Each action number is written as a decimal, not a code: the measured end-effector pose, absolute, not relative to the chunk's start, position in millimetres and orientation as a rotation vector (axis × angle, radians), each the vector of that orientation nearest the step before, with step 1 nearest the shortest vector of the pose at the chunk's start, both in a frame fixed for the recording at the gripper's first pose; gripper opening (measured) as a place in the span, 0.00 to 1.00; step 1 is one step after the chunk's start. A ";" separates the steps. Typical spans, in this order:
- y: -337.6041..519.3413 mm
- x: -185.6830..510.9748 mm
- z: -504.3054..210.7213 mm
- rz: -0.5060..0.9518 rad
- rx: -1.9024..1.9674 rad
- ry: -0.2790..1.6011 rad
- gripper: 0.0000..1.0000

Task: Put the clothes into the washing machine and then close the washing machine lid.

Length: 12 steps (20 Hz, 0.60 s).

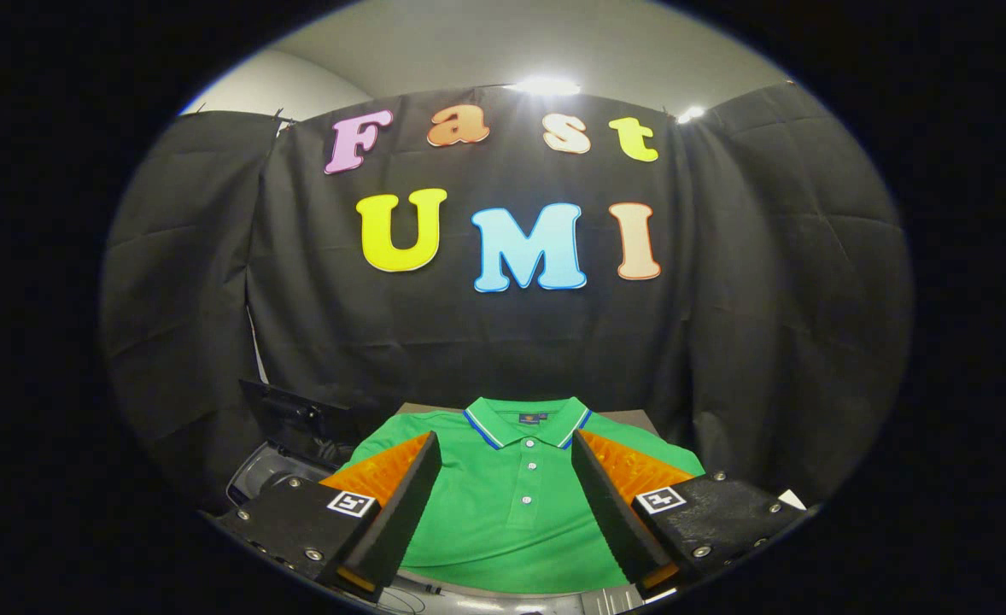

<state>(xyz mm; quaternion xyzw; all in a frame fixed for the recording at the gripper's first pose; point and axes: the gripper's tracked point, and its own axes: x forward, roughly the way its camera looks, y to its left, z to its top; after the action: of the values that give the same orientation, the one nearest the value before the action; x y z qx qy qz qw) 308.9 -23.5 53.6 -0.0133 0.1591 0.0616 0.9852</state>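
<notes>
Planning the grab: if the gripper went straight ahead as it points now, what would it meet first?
Most likely the green polo shirt, spread out flat between and just ahead of the open fingers of the gripper; depth is hard to judge.

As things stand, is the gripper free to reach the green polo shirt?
Probably yes: the gripper is open, its fingers spread either side of the green polo shirt lying flat just ahead, nothing between them.

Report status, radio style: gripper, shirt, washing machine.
Gripper open, holding nothing. Green polo shirt lies flat between and beyond the fingers. Washing machine beside it, lid raised.
</notes>
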 end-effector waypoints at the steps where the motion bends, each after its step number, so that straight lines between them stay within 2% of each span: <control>1: -20.6 315.0 48.5 0.135 -0.023 0.345 0.95; 12: -14.0 369.6 -13.0 0.191 -0.036 0.588 0.95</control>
<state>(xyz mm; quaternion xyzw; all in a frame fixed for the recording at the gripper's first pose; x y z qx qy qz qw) 369.6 -14.0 -13.0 -0.0175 0.2893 0.0938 0.9525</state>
